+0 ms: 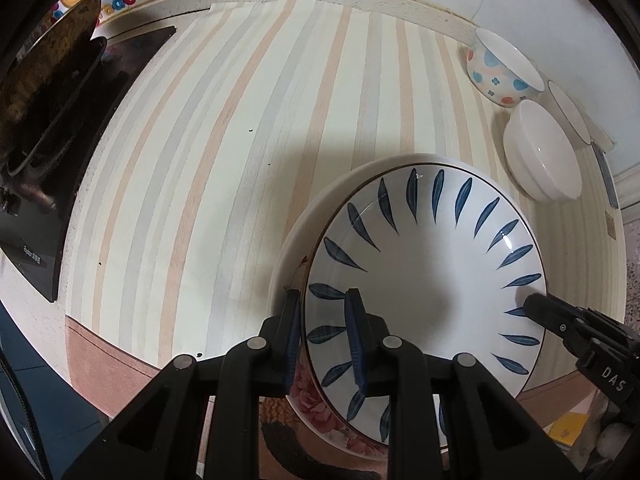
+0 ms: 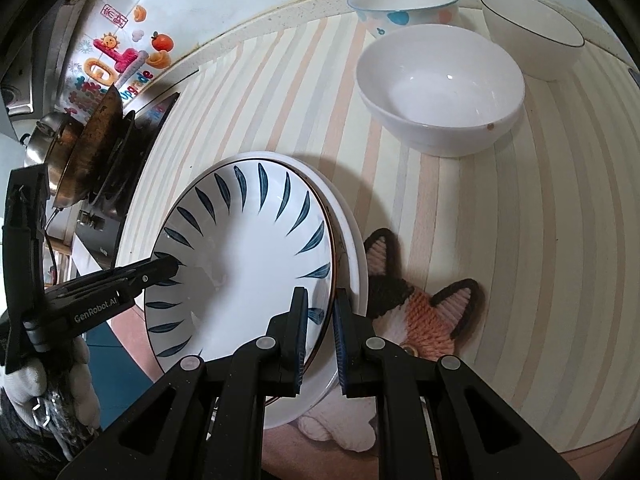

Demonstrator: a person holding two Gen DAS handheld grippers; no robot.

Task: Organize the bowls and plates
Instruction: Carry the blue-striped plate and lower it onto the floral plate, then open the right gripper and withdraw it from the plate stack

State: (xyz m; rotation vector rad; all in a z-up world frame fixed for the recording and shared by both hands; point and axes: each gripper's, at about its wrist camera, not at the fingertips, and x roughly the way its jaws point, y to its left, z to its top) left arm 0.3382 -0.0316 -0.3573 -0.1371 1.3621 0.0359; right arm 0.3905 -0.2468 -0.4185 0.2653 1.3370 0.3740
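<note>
Two grippers grip one blue-leaf plate [image 1: 424,296], left gripper [image 1: 324,344] and right gripper [image 2: 320,332] each with jaws narrowed on opposite rims. It sits atop a floral plate [image 1: 316,404] at the tabletop's [image 1: 224,152] near edge. Keep both sides level. Open striped room lies leftward; white bowl [image 2: 440,88] crowds right.
</note>
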